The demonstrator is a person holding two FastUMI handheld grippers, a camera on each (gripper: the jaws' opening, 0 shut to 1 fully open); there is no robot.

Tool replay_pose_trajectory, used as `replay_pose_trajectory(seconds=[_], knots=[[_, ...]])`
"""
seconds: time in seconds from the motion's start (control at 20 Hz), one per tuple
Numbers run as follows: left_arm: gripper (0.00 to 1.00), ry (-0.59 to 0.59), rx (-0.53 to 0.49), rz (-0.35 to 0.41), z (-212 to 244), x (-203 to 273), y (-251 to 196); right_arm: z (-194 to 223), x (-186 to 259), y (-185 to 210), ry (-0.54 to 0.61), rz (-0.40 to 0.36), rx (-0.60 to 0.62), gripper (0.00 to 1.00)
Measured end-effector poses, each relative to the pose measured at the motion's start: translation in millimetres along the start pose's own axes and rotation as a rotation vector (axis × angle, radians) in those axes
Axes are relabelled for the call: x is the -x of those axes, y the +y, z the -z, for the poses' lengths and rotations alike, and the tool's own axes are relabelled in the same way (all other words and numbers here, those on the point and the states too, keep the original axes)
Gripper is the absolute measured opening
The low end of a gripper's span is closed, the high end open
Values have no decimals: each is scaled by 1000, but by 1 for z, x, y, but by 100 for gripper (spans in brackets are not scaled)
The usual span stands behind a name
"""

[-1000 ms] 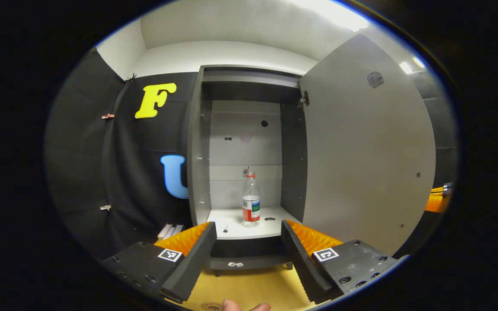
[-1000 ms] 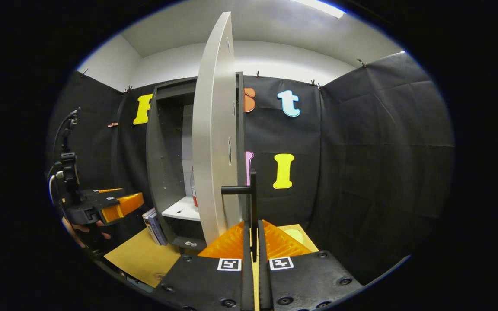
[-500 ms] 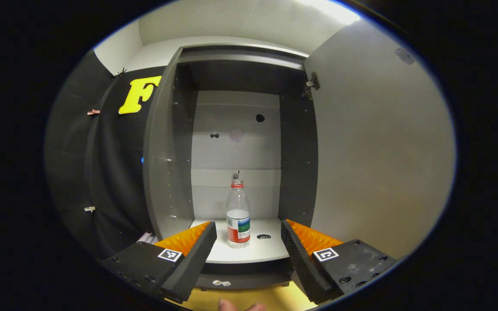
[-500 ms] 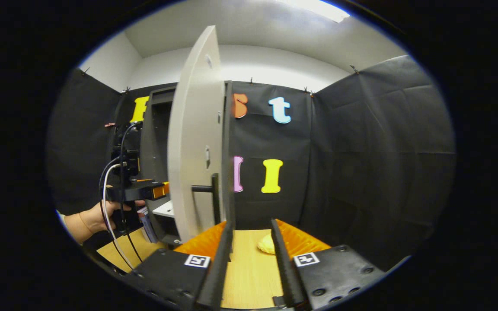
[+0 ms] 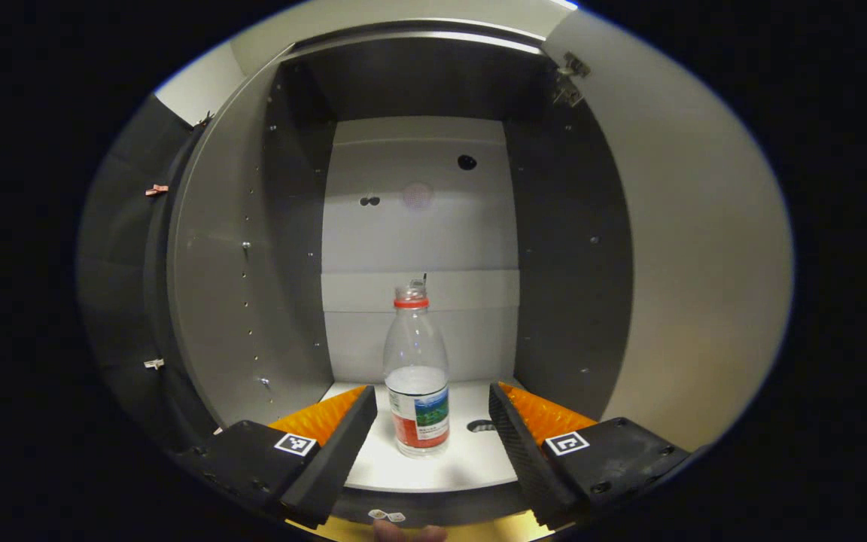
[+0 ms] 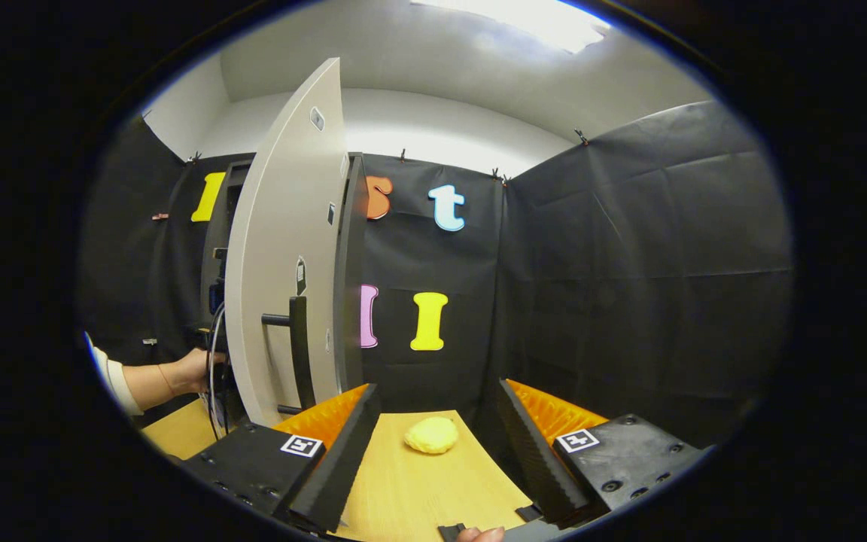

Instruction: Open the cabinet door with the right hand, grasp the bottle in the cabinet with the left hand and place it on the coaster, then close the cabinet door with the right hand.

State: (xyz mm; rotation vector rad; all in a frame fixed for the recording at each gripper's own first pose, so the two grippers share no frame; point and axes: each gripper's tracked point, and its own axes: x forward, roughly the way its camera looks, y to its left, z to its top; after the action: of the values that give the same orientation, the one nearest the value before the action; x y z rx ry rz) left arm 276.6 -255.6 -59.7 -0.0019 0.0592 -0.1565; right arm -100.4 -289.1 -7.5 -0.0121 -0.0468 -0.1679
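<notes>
Where the cabinet (image 5: 253,263) stands open, bottle (image 5: 417,384) on white shelf (image 5: 433,467), both tools (image 5: 430,421) (image 6: 439,436) gaping, wooden table (image 6: 411,489).

bottle (image 5: 417,391) upright in cabinet (image 5: 253,301)

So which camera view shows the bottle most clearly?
The left gripper view: the bottle stands upright on the cabinet shelf, straight ahead between the open jaws. In the right gripper view, the open door blocks the cabinet's inside.

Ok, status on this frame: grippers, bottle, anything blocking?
Left gripper open, lined up on the bottle. Right gripper open, clear of the door handle. Bottle upright on the cabinet shelf, cabinet door open. Nothing between fingers and bottle.
</notes>
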Motion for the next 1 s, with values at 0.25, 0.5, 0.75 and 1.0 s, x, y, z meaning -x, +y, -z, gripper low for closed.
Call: replay_pose_trajectory(seconds=[0.25,0.5,0.75,1.0], knots=[[95,16,8,-22,18,-36,5,1,3,-12,-7,31,19,97],[95,-9,-10,-35,25,-67,7,3,4,-12,-5,30,9,97],[94,26,-33,-53,39,-85,5,6,5,-17,1,43,6,97],[76,22,-30,-58,34,-77,10,3,11,-23,-1,64,2,97]])
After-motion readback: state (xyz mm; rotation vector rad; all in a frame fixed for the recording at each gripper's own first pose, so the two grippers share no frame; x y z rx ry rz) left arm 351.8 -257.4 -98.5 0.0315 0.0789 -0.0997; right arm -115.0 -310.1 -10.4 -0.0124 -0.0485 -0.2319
